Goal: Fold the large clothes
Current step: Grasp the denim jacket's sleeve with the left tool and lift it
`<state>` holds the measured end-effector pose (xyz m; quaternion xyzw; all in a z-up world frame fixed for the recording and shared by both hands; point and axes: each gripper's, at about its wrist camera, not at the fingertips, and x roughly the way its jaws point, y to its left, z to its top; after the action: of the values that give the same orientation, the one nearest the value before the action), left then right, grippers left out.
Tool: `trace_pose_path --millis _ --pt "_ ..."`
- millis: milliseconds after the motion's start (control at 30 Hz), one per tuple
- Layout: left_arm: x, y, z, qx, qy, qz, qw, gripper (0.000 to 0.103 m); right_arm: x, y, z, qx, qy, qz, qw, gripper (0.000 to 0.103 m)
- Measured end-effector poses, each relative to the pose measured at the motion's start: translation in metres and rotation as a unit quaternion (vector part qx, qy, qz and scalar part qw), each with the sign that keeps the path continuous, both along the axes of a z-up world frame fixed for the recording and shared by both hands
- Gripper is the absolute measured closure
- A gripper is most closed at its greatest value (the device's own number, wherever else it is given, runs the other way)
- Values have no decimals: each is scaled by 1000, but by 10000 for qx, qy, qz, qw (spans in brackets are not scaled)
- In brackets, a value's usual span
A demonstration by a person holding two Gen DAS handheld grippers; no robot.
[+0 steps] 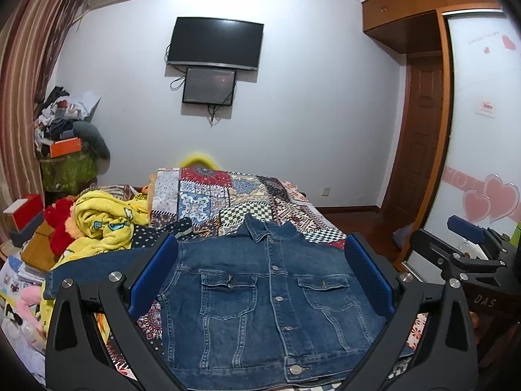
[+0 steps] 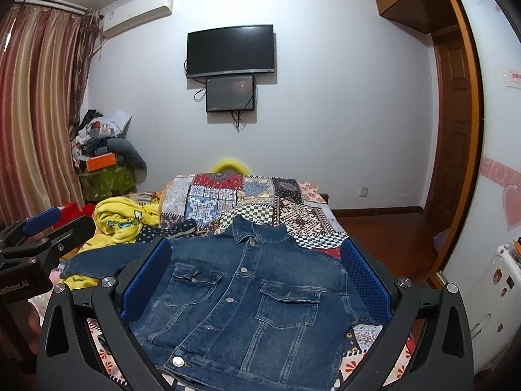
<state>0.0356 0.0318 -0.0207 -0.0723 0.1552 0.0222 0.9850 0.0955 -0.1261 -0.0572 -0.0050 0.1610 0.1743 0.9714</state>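
Note:
A blue denim jacket (image 1: 270, 306) lies buttoned, front up, on a patchwork bedspread (image 1: 228, 202), collar toward the far wall. Its left sleeve stretches out to the left (image 1: 97, 270). My left gripper (image 1: 262, 251) is open and empty, held above the jacket's lower half, its blue pads (image 1: 153, 277) framing the chest. My right gripper (image 2: 255, 254) is open and empty too, above the same jacket (image 2: 247, 309). The right gripper shows at the right edge of the left wrist view (image 1: 469, 244), and the left gripper shows at the left edge of the right wrist view (image 2: 35, 234).
A crumpled yellow blanket (image 1: 104, 224) and a red plush toy (image 1: 60, 228) lie left of the jacket. Boxes and a heap of clutter (image 1: 62, 130) stand by the curtain. A wardrobe (image 1: 478, 130) and a wooden door (image 1: 420, 137) are on the right.

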Motion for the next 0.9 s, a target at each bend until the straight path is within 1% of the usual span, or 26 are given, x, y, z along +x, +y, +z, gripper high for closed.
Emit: trace_pose_path --millis 200,367,500,533,600,700,767,800,833,900 --pt "21 30 -12 -119 126 194 9997 0 23 16 -6 -76 156 163 9997 0" --pt "50 69 -31 -178 477 493 9975 0 48 28 -14 -82 281 249 9993 0" --pt "72 114 -56 -223 825 1002 9913 0 71 40 -26 -154 466 302 9983 0" --pt "78 130 -67 -270 971 1145 9883 0 77 42 -31 -203 536 312 9979 0" --pt "85 156 -84 -432 1194 1261 9839 0 90 48 -43 -328 681 325 9966 0" --pt "91 203 -117 -877 1576 1521 9718 0 111 57 -66 -566 1038 352 9924 0" --pt "94 237 -145 -1373 1901 1610 9587 0 126 61 -82 -653 1330 376 9882 0" --pt "93 252 -157 -1622 2049 1639 9512 0 130 62 -87 -665 1428 381 9868 0" --pt "92 271 -174 -1956 2229 1674 9402 0 138 63 -97 -675 1665 374 9830 0" --pt "89 297 -197 -2428 2426 1727 9232 2 149 64 -109 -646 2017 351 9767 0"
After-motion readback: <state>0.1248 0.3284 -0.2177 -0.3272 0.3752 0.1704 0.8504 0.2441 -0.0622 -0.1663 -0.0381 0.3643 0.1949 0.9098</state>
